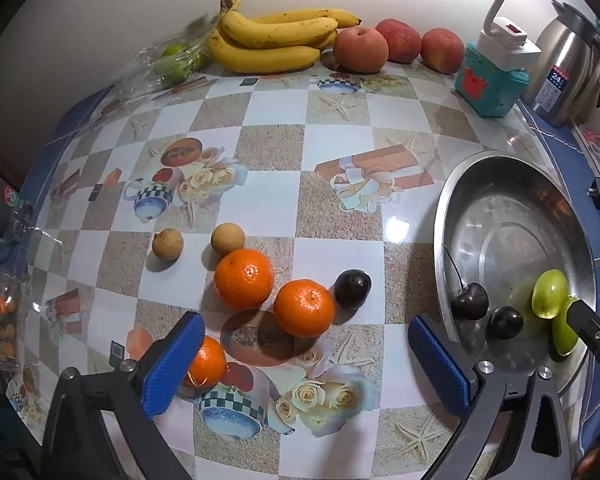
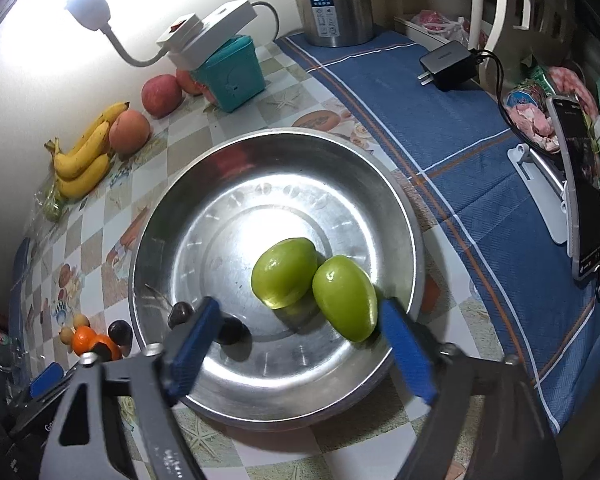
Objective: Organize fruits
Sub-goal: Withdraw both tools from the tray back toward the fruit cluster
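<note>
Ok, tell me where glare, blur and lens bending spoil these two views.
Right wrist view: the lamp burns out the top left corner, and glare whitens the bowl floor. Left wrist view: the table bulges from fisheye bending, and the bag of green fruit is smeared.

Home kitchen table w/ printed oilcloth, steel kettle, fruit, phone charger.
</note>
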Tool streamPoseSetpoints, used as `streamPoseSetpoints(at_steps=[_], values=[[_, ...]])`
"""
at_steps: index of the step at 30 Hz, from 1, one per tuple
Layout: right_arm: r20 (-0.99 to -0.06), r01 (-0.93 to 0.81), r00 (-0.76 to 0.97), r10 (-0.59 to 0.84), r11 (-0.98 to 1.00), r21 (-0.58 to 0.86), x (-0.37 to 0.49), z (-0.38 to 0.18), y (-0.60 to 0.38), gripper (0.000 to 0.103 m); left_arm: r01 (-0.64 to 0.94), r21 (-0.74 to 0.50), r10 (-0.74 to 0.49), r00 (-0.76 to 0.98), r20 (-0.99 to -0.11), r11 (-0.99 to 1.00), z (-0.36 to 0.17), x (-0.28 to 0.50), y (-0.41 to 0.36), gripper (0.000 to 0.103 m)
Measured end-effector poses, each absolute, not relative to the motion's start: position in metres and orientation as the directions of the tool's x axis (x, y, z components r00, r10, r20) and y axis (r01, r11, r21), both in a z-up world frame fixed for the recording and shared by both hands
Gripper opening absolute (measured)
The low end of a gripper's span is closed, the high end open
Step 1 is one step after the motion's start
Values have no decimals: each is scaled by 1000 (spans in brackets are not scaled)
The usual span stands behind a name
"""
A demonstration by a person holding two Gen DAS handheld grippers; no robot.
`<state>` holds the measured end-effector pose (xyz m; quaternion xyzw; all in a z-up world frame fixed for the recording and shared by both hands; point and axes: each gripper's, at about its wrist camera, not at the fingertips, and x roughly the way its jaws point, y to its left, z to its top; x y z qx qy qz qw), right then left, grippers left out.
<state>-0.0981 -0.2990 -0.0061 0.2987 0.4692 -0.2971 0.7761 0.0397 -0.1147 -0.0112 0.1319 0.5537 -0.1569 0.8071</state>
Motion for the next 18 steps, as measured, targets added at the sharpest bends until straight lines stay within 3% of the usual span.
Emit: streamPoseSetpoints(at_steps=[12, 15, 18], values=[[-910, 725, 375, -177, 668, 168, -94, -8, -293, 86, 388, 44, -103, 350, -931, 920, -12, 41, -112, 103], [-908, 718, 381, -172, 674, 174, -92, -8, -292, 99, 383, 59, -92, 365, -926, 922, -12, 41, -110, 103], [-903, 709, 391, -177, 684, 173, -90, -6, -290, 101, 377, 71, -83, 378, -922, 924, -11, 41, -108, 103]])
